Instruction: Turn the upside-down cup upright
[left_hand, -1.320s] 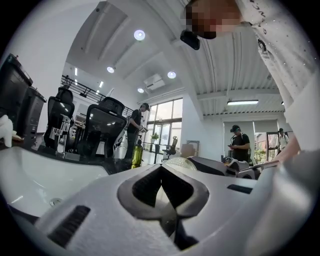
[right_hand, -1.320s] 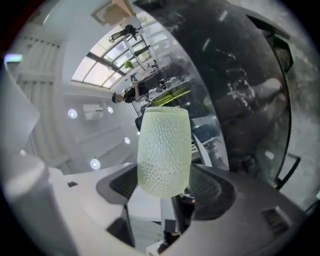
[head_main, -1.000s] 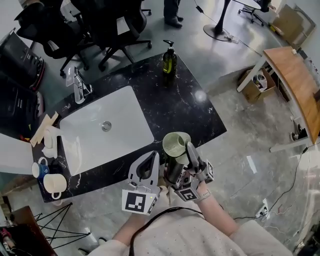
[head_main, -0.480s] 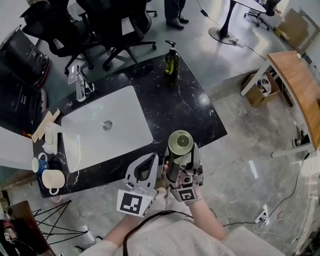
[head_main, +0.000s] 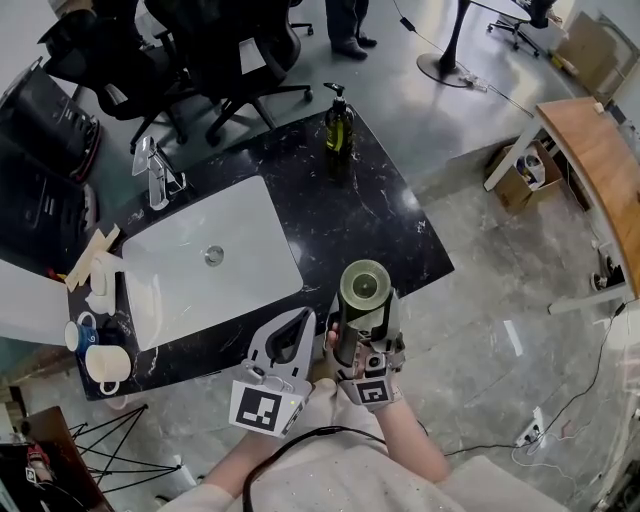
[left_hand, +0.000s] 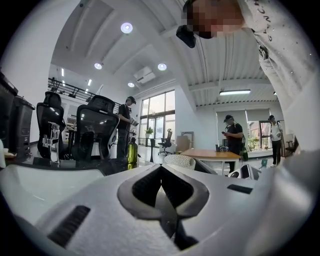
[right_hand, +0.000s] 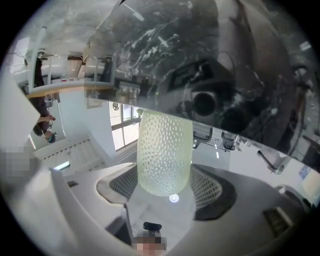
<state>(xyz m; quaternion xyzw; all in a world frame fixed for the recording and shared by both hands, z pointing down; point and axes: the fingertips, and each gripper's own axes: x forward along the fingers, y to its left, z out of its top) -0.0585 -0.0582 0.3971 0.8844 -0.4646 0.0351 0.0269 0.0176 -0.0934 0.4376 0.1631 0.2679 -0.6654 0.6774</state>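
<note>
Well, my right claw (head_main: 365, 320) is clamped on the cup (head_main: 365, 285). Over the last second I've rolled it from a lean to standing straight, so one round end now faces squarely up at me. I take that end for the mouth, though I can't be sure. The cup hangs in the air over the counter's (head_main: 360, 215) near edge, not resting on it. My left claw (head_main: 298, 325) waits beside it, pinched together on nothing. The flip looks done; setting down remains.

Open-plan office, swivel chairs (head_main: 215, 50), wooden desk (head_main: 585, 150), marble counter (head_main: 350, 210) with sink (head_main: 235, 235)
</note>
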